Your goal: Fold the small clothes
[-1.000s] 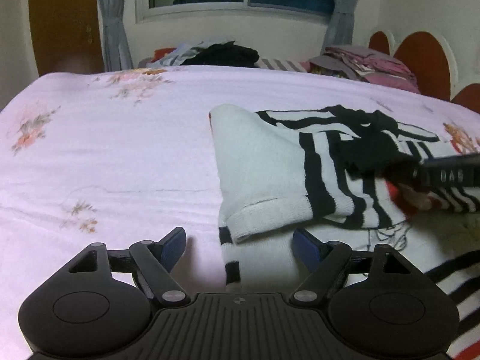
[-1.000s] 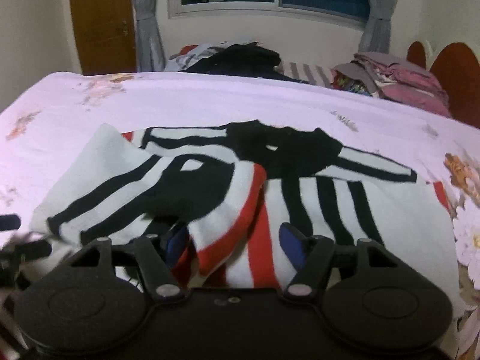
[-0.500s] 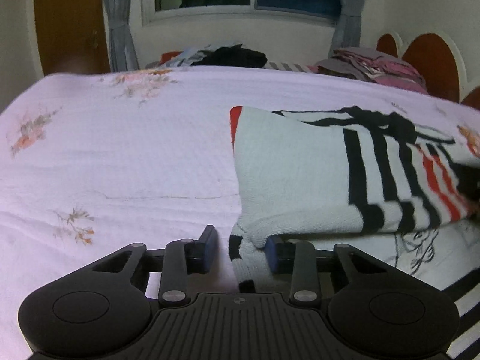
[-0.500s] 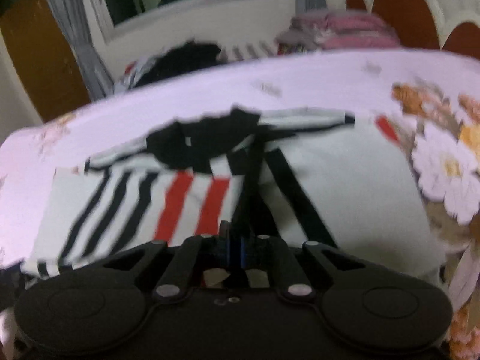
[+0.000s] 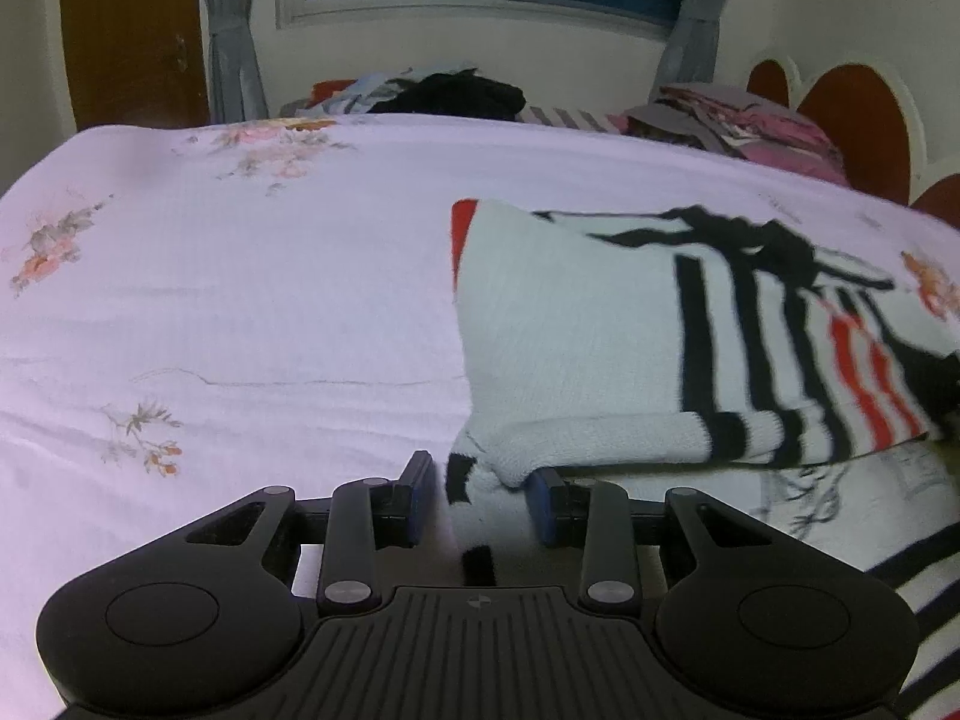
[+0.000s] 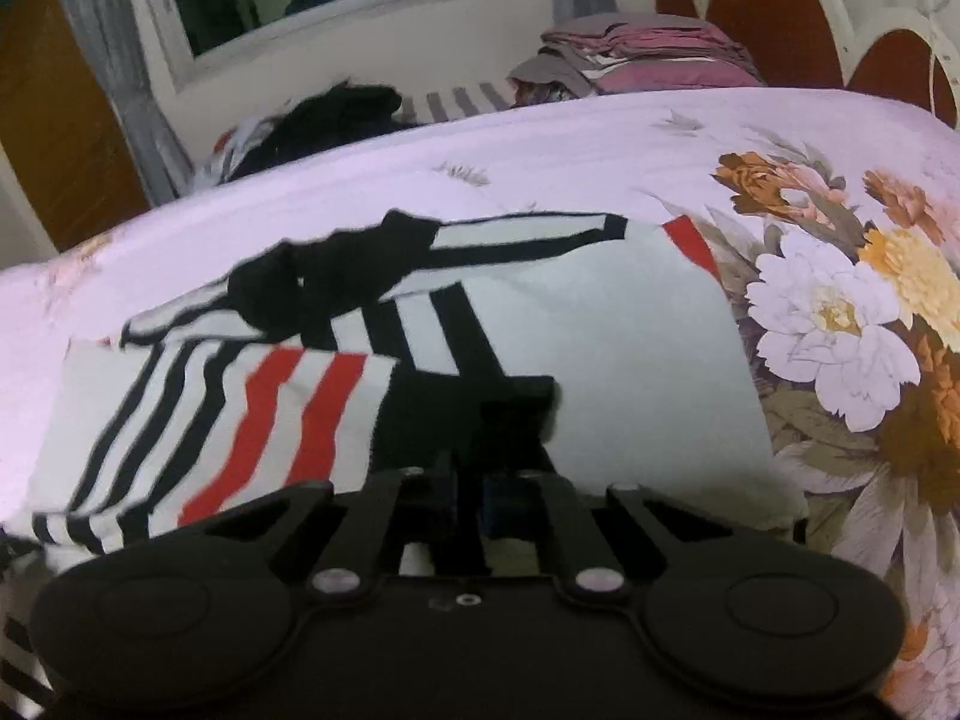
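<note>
A white knit sweater with black and red stripes [image 5: 576,336] lies partly folded on the pink floral bed sheet [image 5: 240,312]. In the left wrist view my left gripper [image 5: 480,498] is at the sweater's near left corner, its blue pads partly closed around a striped cuff, with a small gap showing. In the right wrist view the sweater [image 6: 630,324] fills the middle. My right gripper [image 6: 474,498] is shut on a black-striped fold of the sweater at its near edge.
A heap of dark and light clothes [image 5: 444,93] lies at the far side of the bed. A stack of folded pink and grey clothes [image 6: 636,57] sits at the far right by the red-and-white headboard [image 6: 780,12]. A window and curtains are behind.
The sleeve has been folded across the sweater's body. My right gripper closed on the fabric and carried it right. My left gripper closed in on the cuff.
</note>
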Motion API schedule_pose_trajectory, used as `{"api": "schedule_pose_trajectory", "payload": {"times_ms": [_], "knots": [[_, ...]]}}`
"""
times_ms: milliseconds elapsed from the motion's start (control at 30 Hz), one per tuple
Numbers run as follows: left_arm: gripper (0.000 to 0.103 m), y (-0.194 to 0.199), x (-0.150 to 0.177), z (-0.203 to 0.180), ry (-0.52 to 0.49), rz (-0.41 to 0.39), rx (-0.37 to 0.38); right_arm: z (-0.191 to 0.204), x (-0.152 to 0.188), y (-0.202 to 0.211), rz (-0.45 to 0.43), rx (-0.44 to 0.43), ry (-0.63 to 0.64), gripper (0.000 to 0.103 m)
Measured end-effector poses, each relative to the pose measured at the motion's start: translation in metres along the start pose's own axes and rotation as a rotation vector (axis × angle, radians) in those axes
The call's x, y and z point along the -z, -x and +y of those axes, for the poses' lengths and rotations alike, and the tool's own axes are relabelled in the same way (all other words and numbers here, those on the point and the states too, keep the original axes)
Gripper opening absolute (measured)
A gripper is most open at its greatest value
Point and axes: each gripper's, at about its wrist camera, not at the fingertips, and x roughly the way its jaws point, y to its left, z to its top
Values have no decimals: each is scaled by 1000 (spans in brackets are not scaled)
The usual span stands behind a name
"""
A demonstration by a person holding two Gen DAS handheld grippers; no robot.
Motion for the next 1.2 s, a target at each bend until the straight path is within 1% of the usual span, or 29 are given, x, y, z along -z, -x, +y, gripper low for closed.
{"api": "schedule_pose_trajectory", "payload": {"times_ms": [33,67,100,133,167,233,333,400,433,467,500,567,600,667,700,733,767,833,867,900,933,1000,1033,1067,1133,1200], "knots": [[34,6,-1,0,1,-2,20,-3,-1,2,-6,-8,-16,22],[37,12,-2,0,-5,-5,26,-7,-3,5,-12,-20,-41,33],[44,19,-3,-2,-18,-13,25,-13,-5,7,-21,-38,-65,37],[66,25,-4,-2,-22,-27,25,-16,-7,8,-24,-44,-75,43],[80,31,-7,-3,-14,-50,23,-20,-8,7,-24,-41,-81,43],[81,34,-17,-4,10,-78,30,-26,-11,0,-10,-41,-105,43],[81,14,-40,-3,88,-69,58,-29,-13,-12,26,-58,-118,43],[81,-8,-51,-2,131,-57,53,-27,-14,-15,29,-64,-114,40],[81,-19,-56,-3,143,-53,41,-26,-15,-16,30,-66,-114,34],[80,-31,-61,-2,155,-46,34,-25,-16,-17,34,-78,-116,25],[80,-41,-63,-3,160,-38,22,-24,-18,-17,38,-87,-119,22],[80,-60,-69,-1,181,-23,7,-19,-20,-19,35,-98,-100,14],[79,-68,-72,1,195,-16,4,-17,-21,-19,31,-93,-83,12],[54,-82,-75,3,215,-4,-3,-11,-24,-18,-5,-83,-42,11],[48,-89,-76,4,218,4,4,-9,-25,-16,-28,-76,-20,10],[36,-94,-76,4,220,3,4,-7,-27,-14,-51,-70,-2,10],[31,-98,-76,4,220,-2,-14,-5,-28,-13,-72,-60,18,10],[31,-101,-75,5,219,-17,-36,-5,-29,-14,-93,-27,53,10],[31,-103,-74,6,220,-26,-46,-6,-28,-20,-77,12,67,7],[31,-105,-74,6,220,-32,-52,-11,-26,-30,-39,42,63,5],[31,-105,-75,6,220,-32,-54,-16,-25,-34,-23,32,44,5],[31,-103,-77,3,207,-27,-60,-18,-26,-29,-34,24,45,8],[31,-99,-77,3,195,-27,-64,-19,-27,-24,-53,27,43,16],[31,-93,-78,2,188,-31,-69,-19,-29,-19,-69,29,37,18],[31,-78,-78,0,187,-51,-58,-18,-32,-9,-91,9,31,19],[31,-60,-75,-9,158,-66,-34,-12,-34,1,-108,-26,48,20]]}}
